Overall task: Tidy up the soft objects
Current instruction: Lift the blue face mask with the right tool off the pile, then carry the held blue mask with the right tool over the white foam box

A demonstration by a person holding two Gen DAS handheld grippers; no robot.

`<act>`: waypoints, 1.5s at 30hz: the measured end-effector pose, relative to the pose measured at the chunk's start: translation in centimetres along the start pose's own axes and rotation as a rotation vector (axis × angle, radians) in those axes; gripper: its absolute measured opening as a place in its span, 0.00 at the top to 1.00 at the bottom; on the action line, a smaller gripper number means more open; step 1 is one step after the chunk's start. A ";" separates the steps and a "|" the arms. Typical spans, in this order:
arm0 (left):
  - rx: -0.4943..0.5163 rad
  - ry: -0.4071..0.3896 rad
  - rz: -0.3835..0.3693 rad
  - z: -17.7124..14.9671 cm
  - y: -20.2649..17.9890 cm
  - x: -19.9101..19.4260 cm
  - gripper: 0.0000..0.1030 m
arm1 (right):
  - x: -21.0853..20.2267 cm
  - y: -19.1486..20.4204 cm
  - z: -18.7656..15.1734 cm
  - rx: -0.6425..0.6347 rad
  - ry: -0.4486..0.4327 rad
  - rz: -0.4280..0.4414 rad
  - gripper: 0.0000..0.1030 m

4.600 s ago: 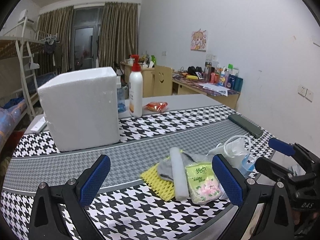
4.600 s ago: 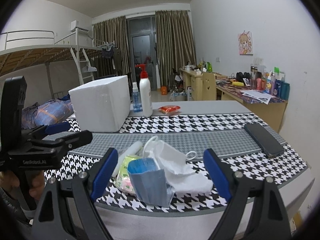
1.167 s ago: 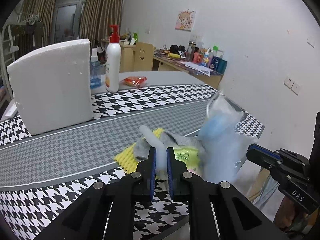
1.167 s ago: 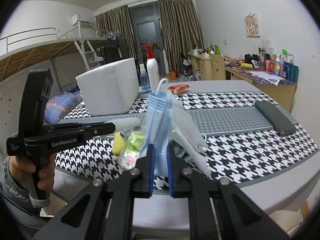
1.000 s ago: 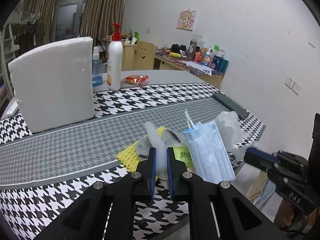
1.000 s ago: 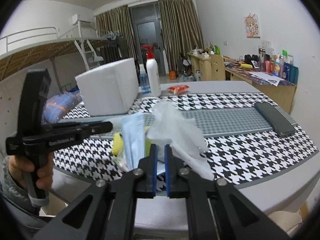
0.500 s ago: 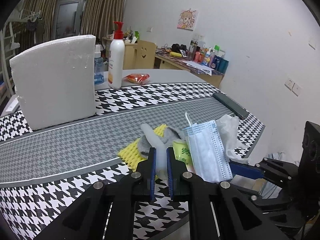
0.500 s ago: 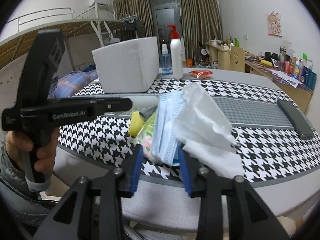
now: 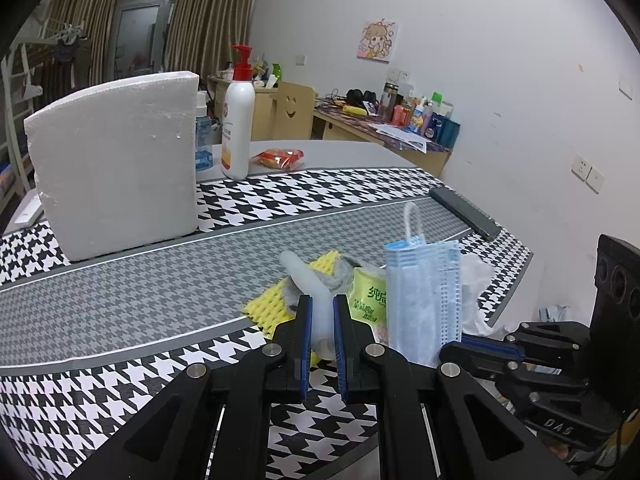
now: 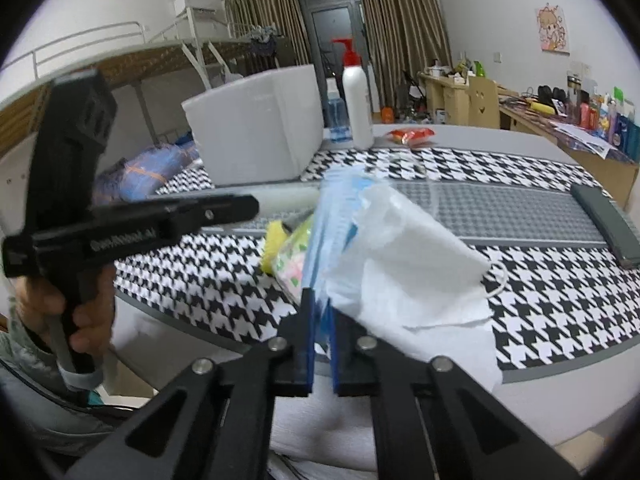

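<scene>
At the near edge of a houndstooth-patterned table, the left gripper is pinching a white foam tube between its closed blue pads, the tube slanting up and away over the pile of soft things. Just beside it, the right gripper is clamping the lower edge of a blue face mask, which is standing upright above the table edge with its ear loop sticking up. A white mask is draping over the right side of that gripper and onto the cloth; whether the pads are catching it too cannot be told. In the right wrist view, a hand is gripping the handle of the left gripper.

Behind the held items, a yellow waffle sponge, a grey cloth and a green tissue pack are lying bunched together, touching one another. Farther back, a white foam box is sitting on the left of the table, with a white pump bottle and a small blue-labelled bottle just beside it and a red snack packet near them. A dark phone is lying well apart at the right edge.
</scene>
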State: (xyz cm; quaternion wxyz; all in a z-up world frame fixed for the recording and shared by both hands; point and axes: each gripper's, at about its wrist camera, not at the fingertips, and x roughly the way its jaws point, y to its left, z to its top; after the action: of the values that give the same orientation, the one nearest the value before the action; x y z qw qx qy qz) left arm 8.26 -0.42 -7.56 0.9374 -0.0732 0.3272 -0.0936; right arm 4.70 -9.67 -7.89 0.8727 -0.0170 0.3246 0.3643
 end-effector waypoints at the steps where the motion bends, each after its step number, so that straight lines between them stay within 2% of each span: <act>1: 0.001 -0.002 0.001 0.0 0.0 -0.1 0.90 | -0.1 -0.1 0.1 0.008 -0.006 0.016 0.94; 12: 0.006 -0.044 0.010 0.7 0.1 -1.3 0.90 | -1.3 -0.2 2.0 0.065 -0.078 0.117 0.95; 15: 0.004 -0.049 0.014 0.8 0.2 -1.4 0.90 | -2.1 -1.1 2.6 0.127 -0.123 0.193 0.95; 20: 0.001 -0.050 0.022 0.9 0.3 -1.6 0.90 | -2.2 -2.4 3.3 0.204 -0.142 0.215 0.95; 28: 0.018 -0.088 0.035 1.7 0.1 -2.8 0.90 | -2.8 -1.6 4.5 0.189 -0.169 0.204 0.95; 42: 0.040 -0.143 0.062 2.9 -0.2 -4.6 0.90 | -3.7 -0.6 6.2 0.115 -0.200 0.090 0.95; 45: 0.040 -0.149 0.068 3.1 -0.1 -4.8 0.90 | -3.8 -0.8 6.3 0.115 -0.204 0.095 0.95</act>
State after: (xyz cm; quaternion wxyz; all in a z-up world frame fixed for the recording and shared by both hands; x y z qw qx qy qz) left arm 6.50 0.79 -2.20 0.9631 -0.0499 0.2568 -0.0626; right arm 6.76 -10.97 -0.85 0.8825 0.0854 0.2548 0.3859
